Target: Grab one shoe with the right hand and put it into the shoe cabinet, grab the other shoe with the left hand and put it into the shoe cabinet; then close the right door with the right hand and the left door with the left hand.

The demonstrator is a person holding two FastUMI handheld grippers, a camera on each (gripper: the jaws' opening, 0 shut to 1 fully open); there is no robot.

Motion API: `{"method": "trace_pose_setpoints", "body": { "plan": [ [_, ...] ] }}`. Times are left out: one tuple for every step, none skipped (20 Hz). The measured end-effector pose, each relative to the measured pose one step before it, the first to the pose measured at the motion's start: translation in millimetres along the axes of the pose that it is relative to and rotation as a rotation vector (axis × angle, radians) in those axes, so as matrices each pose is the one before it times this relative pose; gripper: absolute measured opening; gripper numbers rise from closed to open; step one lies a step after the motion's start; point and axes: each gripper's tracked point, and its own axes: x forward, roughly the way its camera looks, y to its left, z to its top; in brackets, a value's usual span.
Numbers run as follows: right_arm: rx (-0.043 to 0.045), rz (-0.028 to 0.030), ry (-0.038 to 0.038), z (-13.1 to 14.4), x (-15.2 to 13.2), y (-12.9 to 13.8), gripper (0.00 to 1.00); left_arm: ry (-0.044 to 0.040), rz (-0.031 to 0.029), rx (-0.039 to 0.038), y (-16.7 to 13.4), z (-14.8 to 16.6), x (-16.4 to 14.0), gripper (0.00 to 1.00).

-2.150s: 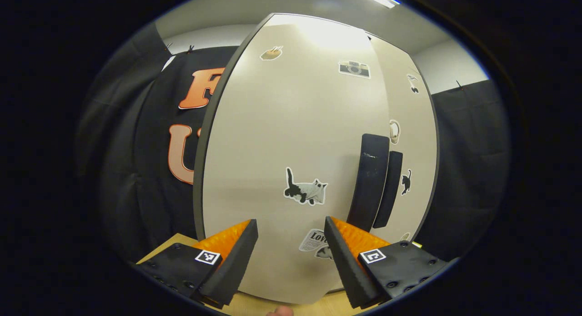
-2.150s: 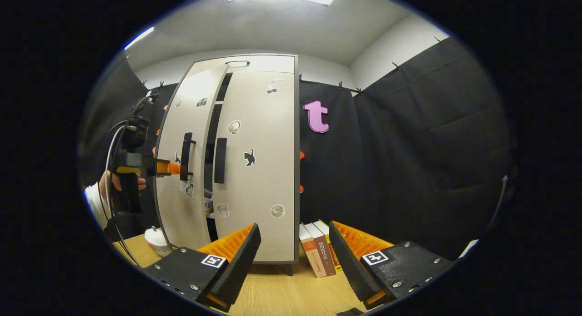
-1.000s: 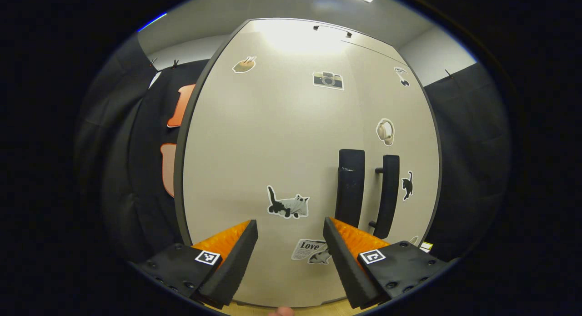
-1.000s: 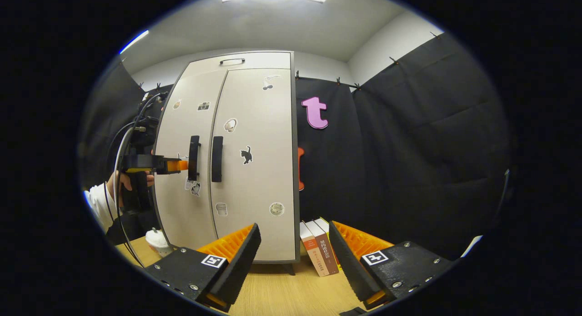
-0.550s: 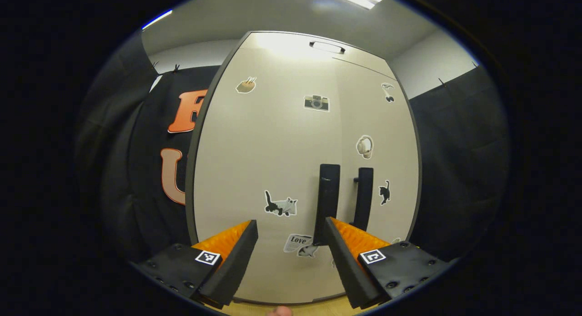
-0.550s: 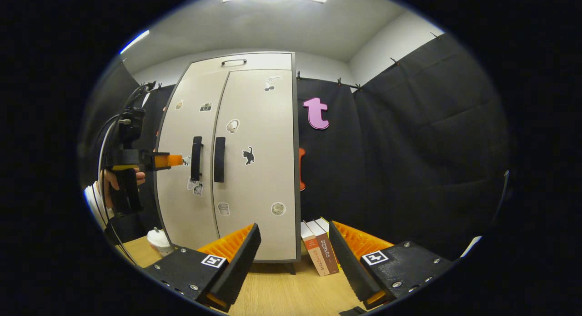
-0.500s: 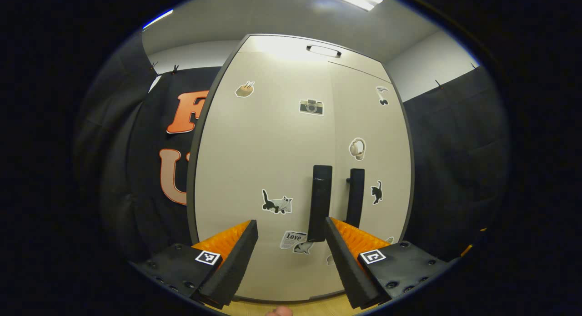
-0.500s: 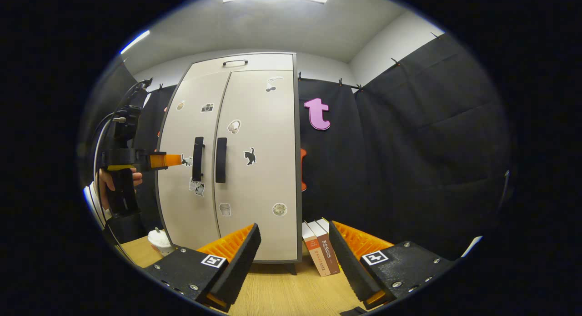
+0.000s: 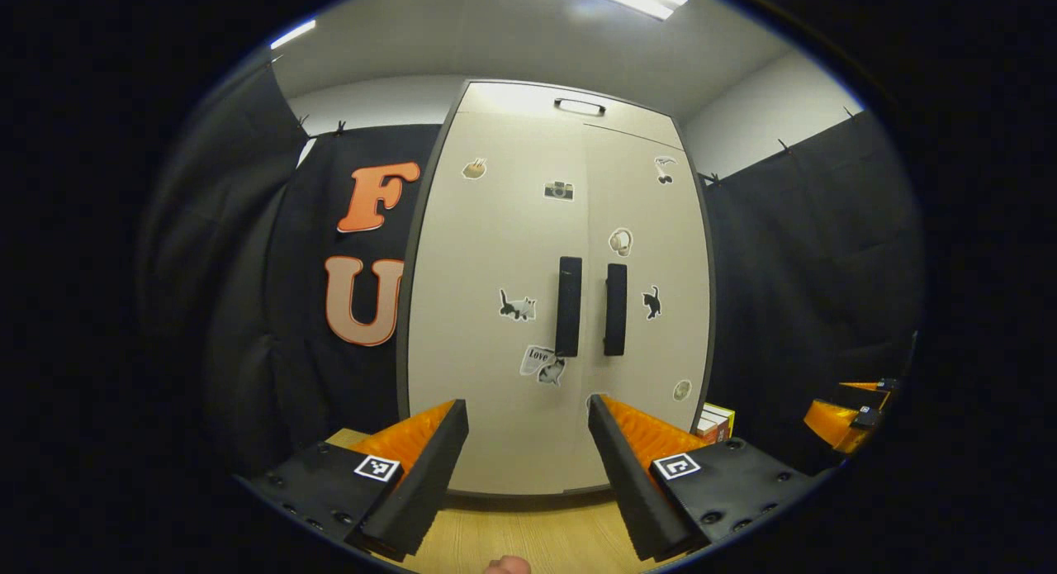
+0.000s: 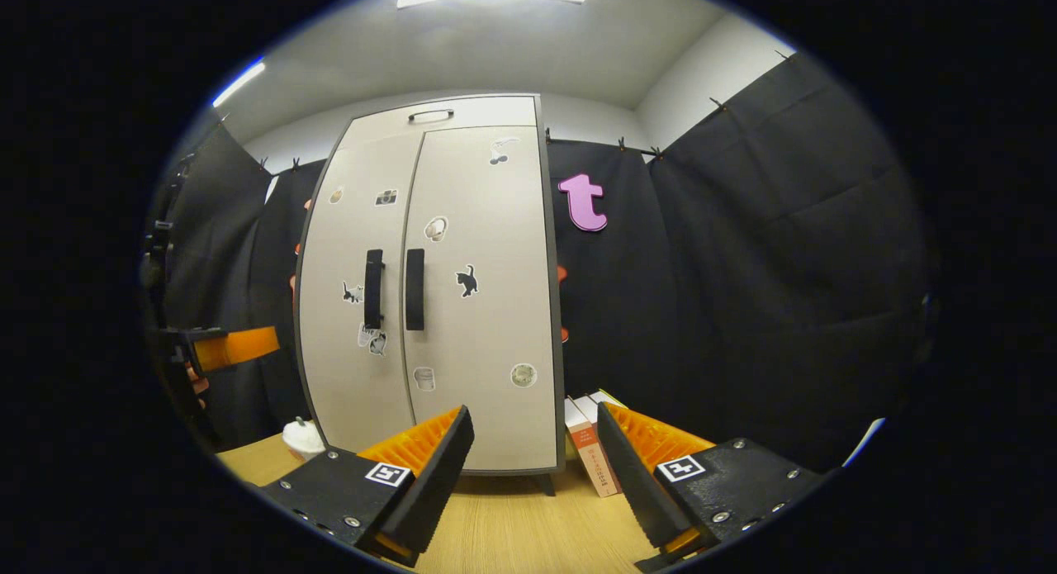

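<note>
Facing the shoe cabinet [image 9: 512,326], we found both doors shut and the shoes hidden inside. Our left tongs [image 9: 528,458] and right tongs [image 10: 535,467] gaped apart, holding nothing. Books [image 10: 590,450] beside the cabinet were partly hidden.

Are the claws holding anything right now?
No. The left claw and right claw are both open and hold nothing, in front of the closed beige shoe cabinet.

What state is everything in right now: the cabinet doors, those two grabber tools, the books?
Left door: shut.
Right door: shut.
Left gripper: open, holding nothing, clear of the cabinet.
Right gripper: open, holding nothing.
Books: standing, leaning beside the cabinet.
</note>
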Motion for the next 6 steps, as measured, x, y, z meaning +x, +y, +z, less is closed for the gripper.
{"method": "trace_pose_setpoints", "body": {
  "plan": [
    [-0.00179, 0.00526, 0.00127, -1.12, -1.6, 1.06, 0.93, 0.00579, 0.01689, 0.00058, 4.28, -5.41, -8.4, 0.96],
    [-0.0074, 0.00403, 0.0019, -1.52, -1.5, 0.84, 0.93, 0.00012, 0.01866, 0.0009, 4.32, -4.09, -7.81, 0.96],
    [-0.01178, 0.00536, 0.00259, -1.72, -1.84, 0.23, 0.93, -0.00154, 0.01459, -0.00316, 3.17, -2.41, -7.52, 0.96],
    [-0.00961, 0.00113, 0.00236, -1.76, -2.4, -1.16, 0.93, 0.00488, 0.01099, -0.00619, 2.12, -3.75, -5.91, 0.94],
    [-0.00425, 0.00103, 0.0003, -1.35, -1.69, -0.69, 0.93, 0.01001, 0.01302, -0.00928, 2.32, -4.77, -6.81, 0.94],
    [-0.00181, 0.00191, -0.00299, 1.05, -2.36, -1.17, 0.93, 0.00562, 0.01289, -0.01093, 2.65, -2.77, -5.69, 0.94]
  ]
}}
